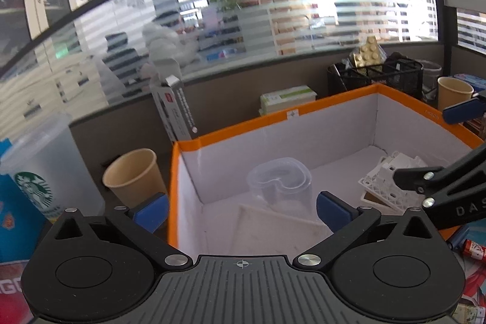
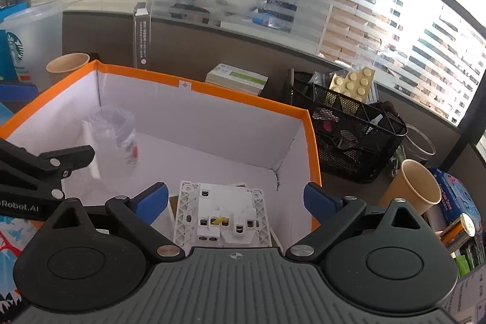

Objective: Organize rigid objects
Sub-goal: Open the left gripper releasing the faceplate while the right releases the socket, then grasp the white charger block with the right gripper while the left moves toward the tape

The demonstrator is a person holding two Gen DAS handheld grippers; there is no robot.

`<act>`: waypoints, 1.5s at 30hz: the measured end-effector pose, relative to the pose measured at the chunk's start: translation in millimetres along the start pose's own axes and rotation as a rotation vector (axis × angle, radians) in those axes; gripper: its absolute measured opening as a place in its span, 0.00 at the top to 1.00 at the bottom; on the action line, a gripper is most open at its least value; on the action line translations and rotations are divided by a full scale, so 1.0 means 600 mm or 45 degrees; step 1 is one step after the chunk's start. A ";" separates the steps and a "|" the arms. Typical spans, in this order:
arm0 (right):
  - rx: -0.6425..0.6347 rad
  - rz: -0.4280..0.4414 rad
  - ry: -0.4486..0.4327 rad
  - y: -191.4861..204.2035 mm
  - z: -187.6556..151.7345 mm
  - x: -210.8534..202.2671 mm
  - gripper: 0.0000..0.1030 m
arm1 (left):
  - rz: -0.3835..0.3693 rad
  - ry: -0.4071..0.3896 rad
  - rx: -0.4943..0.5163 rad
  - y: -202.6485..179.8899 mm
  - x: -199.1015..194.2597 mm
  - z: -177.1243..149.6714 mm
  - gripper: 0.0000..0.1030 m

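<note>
An orange-rimmed box (image 1: pixel 273 116) with white inner walls stands in front of both grippers; it also shows in the right wrist view (image 2: pixel 243 94). Inside it are a clear plastic container (image 1: pixel 281 182), a flat white board (image 1: pixel 273 225) under it, and a white switch-plate part (image 1: pixel 391 178). My left gripper (image 1: pixel 241 211) is open and empty above the box's near left corner. My right gripper (image 2: pixel 235 199) is open and empty above the white switch-plate part (image 2: pixel 224 214). The clear container (image 2: pixel 114 138) lies to its left.
A paper cup (image 1: pixel 133 176) and a Starbucks tumbler (image 1: pixel 45 169) stand left of the box. A black mesh organiser (image 2: pixel 349 135) with a beige brick plate (image 2: pixel 354 85), another paper cup (image 2: pixel 416 187), a green-white carton (image 2: pixel 237 78) and an upright grey carton (image 2: pixel 141 32) surround it.
</note>
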State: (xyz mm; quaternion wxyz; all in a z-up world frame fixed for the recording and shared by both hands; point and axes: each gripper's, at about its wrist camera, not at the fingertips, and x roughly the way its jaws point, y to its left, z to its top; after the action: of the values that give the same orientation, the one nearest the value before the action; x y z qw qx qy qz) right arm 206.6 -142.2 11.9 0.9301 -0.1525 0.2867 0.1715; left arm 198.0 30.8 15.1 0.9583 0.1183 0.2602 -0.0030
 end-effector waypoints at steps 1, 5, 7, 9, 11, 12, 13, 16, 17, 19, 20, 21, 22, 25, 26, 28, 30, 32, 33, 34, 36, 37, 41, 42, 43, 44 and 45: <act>-0.007 -0.006 -0.012 0.001 -0.002 -0.007 0.06 | 0.007 -0.013 -0.012 0.003 -0.005 0.001 0.00; -0.003 -0.022 -0.083 0.003 -0.004 -0.044 0.05 | 0.025 -0.075 -0.079 0.021 -0.034 0.009 0.00; 0.019 -0.041 -0.186 0.003 -0.005 -0.082 0.05 | 0.035 -0.124 -0.104 0.030 -0.057 0.012 0.00; 0.041 -0.020 -0.303 0.004 -0.015 -0.131 0.05 | 0.035 -0.184 -0.098 0.038 -0.086 0.005 0.00; 0.058 0.032 -0.397 0.009 -0.035 -0.177 0.04 | 0.034 -0.244 -0.084 0.046 -0.114 -0.012 0.00; 0.061 0.063 -0.423 0.014 -0.047 -0.193 0.04 | 0.033 -0.255 -0.088 0.051 -0.123 -0.022 0.00; 0.058 0.097 -0.433 0.023 -0.061 -0.204 0.04 | 0.031 -0.252 -0.103 0.056 -0.130 -0.034 0.00; 0.020 0.177 -0.386 0.065 -0.107 -0.205 0.04 | -0.003 -0.226 -0.163 0.070 -0.140 -0.067 0.00; 0.000 0.191 -0.357 0.080 -0.117 -0.197 0.05 | -0.025 -0.210 -0.177 0.074 -0.143 -0.079 0.00; -0.045 0.205 -0.300 0.114 -0.135 -0.174 0.05 | -0.049 -0.186 -0.195 0.080 -0.151 -0.102 0.00; -0.061 0.209 -0.268 0.131 -0.144 -0.158 0.05 | -0.055 -0.181 -0.197 0.082 -0.156 -0.114 0.00; -0.068 0.217 -0.242 0.141 -0.148 -0.145 0.05 | -0.063 -0.178 -0.196 0.084 -0.161 -0.125 0.00; -0.069 0.230 -0.217 0.151 -0.152 -0.131 0.05 | -0.069 -0.177 -0.191 0.085 -0.168 -0.136 0.00; -0.055 0.240 -0.170 0.174 -0.157 -0.101 0.05 | -0.101 -0.163 -0.185 0.091 -0.188 -0.164 0.00; -0.050 0.243 -0.160 0.178 -0.157 -0.094 0.05 | -0.120 -0.155 -0.181 0.092 -0.195 -0.173 0.00; -0.035 0.266 -0.139 0.184 -0.155 -0.080 0.06 | -0.154 -0.144 -0.162 0.091 -0.208 -0.188 0.00; -0.023 0.305 -0.110 0.188 -0.152 -0.068 0.12 | -0.166 -0.130 -0.128 0.086 -0.217 -0.203 0.00; -0.028 0.327 -0.069 0.197 -0.155 -0.057 0.31 | -0.168 -0.112 -0.096 0.078 -0.222 -0.218 0.00; -0.032 0.335 -0.054 0.200 -0.155 -0.054 0.36 | -0.175 -0.105 -0.084 0.076 -0.222 -0.223 0.00; -0.033 0.343 -0.039 0.203 -0.157 -0.048 0.37 | -0.184 -0.097 -0.077 0.073 -0.222 -0.230 0.00; -0.017 0.353 -0.035 0.204 -0.158 -0.040 0.37 | -0.221 -0.077 -0.063 0.066 -0.221 -0.244 0.00; -0.003 0.361 -0.030 0.203 -0.156 -0.036 0.37 | -0.242 -0.062 -0.051 0.061 -0.220 -0.251 0.00; 0.019 0.374 -0.037 0.197 -0.153 -0.037 0.49 | -0.275 -0.041 -0.004 0.044 -0.221 -0.267 0.00; 0.032 0.380 -0.036 0.196 -0.153 -0.037 0.49 | -0.289 -0.041 0.008 0.040 -0.223 -0.270 0.00; 0.036 0.381 -0.038 0.195 -0.153 -0.036 0.49 | -0.303 -0.040 0.018 0.038 -0.223 -0.272 0.00; 0.034 0.380 -0.041 0.193 -0.155 -0.038 0.49 | -0.314 -0.039 0.024 0.035 -0.225 -0.274 0.00; 0.032 0.379 -0.045 0.191 -0.157 -0.040 0.49 | -0.325 -0.033 0.029 0.032 -0.224 -0.276 0.00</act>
State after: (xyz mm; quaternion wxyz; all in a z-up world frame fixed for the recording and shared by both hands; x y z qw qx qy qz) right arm 96.1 -81.1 -69.7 0.9011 -0.0938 0.2920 0.3065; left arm 0.7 80.1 -52.3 0.9520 0.0950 0.2605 -0.1295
